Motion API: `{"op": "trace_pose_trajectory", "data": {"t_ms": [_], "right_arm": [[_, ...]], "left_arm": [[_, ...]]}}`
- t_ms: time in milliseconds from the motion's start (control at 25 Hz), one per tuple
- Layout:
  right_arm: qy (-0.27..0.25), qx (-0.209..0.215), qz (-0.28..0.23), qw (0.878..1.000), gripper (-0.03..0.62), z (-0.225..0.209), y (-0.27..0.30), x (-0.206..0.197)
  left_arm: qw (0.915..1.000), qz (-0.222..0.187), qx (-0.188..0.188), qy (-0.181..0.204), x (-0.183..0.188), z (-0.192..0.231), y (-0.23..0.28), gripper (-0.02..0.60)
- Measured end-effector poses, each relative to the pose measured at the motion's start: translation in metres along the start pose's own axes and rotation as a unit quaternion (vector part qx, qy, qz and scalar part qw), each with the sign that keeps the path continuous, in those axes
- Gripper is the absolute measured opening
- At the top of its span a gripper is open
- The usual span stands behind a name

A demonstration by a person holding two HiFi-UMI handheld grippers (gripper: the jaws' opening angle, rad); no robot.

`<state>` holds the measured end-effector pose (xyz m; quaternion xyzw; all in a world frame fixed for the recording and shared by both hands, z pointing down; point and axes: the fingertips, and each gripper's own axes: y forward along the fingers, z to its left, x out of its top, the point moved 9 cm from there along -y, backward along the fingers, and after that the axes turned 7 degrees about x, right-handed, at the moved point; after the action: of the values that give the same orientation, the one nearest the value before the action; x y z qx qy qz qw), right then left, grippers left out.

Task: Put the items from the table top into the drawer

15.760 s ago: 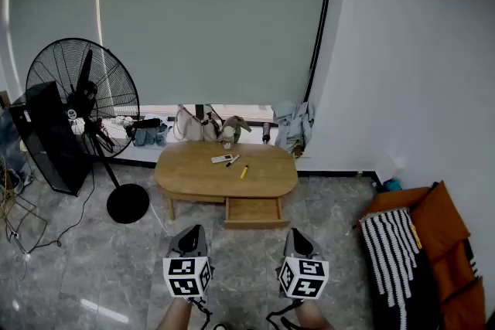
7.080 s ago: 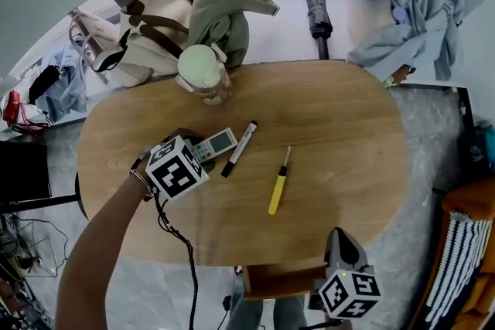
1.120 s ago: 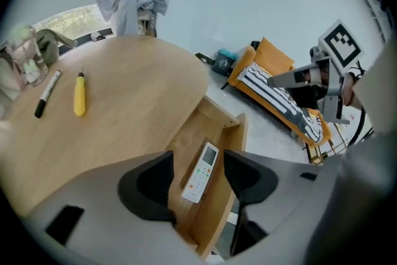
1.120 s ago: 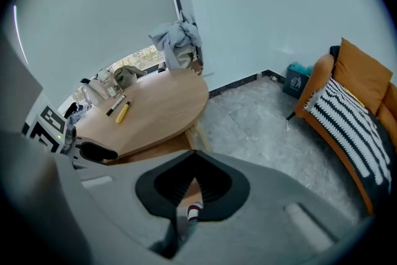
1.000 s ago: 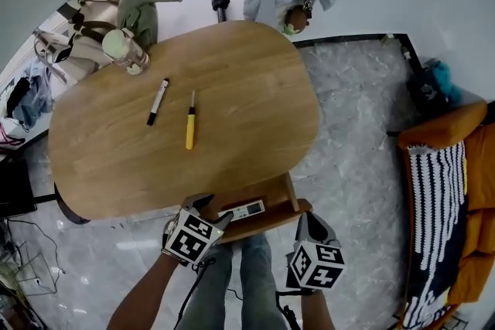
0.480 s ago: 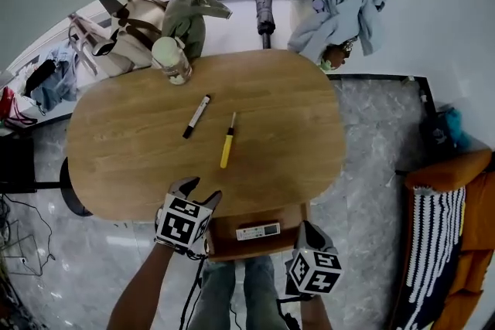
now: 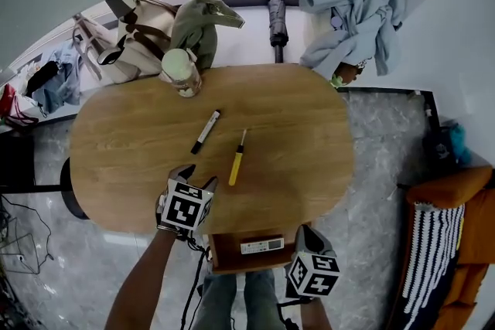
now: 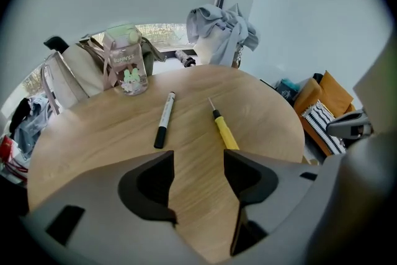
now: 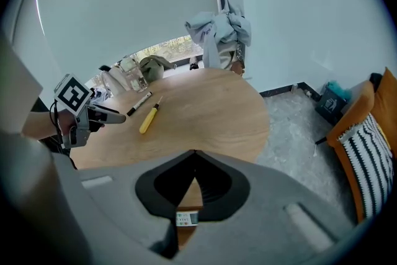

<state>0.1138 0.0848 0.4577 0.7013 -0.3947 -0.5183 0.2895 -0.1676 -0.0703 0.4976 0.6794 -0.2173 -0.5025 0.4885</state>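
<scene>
Wood-grain fills the head view: an oval table (image 7: 116,143) carries a black marker (image 7: 206,132) and a yellow screwdriver (image 7: 237,159), lying near each other but apart, with a lidded jar (image 7: 180,72) at the far edge. The left gripper (image 7: 195,178) hovers over the near edge, just beside the screwdriver's handle. Below the tabletop, the drawer (image 7: 228,255) stands open with a remote control (image 7: 261,246) inside, and the right gripper (image 7: 305,234) sits at its right corner.

In the left gripper view, the left gripper (image 8: 198,158) has its jaws spread wide with only bare tabletop between them; the marker (image 8: 163,120) and screwdriver (image 8: 221,127) lie just ahead.

In the right gripper view, the right gripper (image 9: 195,155) shows its jaws pressed together, holding nothing; the remote control (image 9: 185,218) appears below them.
</scene>
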Motion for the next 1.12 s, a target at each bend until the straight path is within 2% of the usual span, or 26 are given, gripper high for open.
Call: {"op": "trace_pose_trajectory", "data": {"t_ms": [320, 600, 840, 1040, 1120], "right_arm": [[-0.002, 0.001, -0.002, 1.000, 0.005, 0.002, 0.017, 0.028], [0.002, -0.008, 0.003, 1.000, 0.005, -0.002, 0.024, 0.036], [0.018, -0.018, 0.009, 1.000, 0.005, -0.004, 0.025, 0.031], [0.030, -0.023, 0.010, 0.999, 0.005, -0.004, 0.025, 0.027], [0.033, -0.024, 0.010, 0.999, 0.005, -0.004, 0.025, 0.026]], "left_arm": [[0.9998, 0.010, 0.013, 0.014, 0.027, 0.023, 0.025, 0.249], [0.9985, 0.014, 0.025, 0.047, 0.053, 0.044, 0.047, 0.249], [0.9975, 0.023, 0.014, 0.065, 0.068, 0.053, 0.067, 0.249], [0.9981, 0.034, -0.002, 0.052, 0.072, 0.057, 0.076, 0.247], [0.9980, 0.036, -0.002, 0.052, 0.072, 0.058, 0.077, 0.211]]}}
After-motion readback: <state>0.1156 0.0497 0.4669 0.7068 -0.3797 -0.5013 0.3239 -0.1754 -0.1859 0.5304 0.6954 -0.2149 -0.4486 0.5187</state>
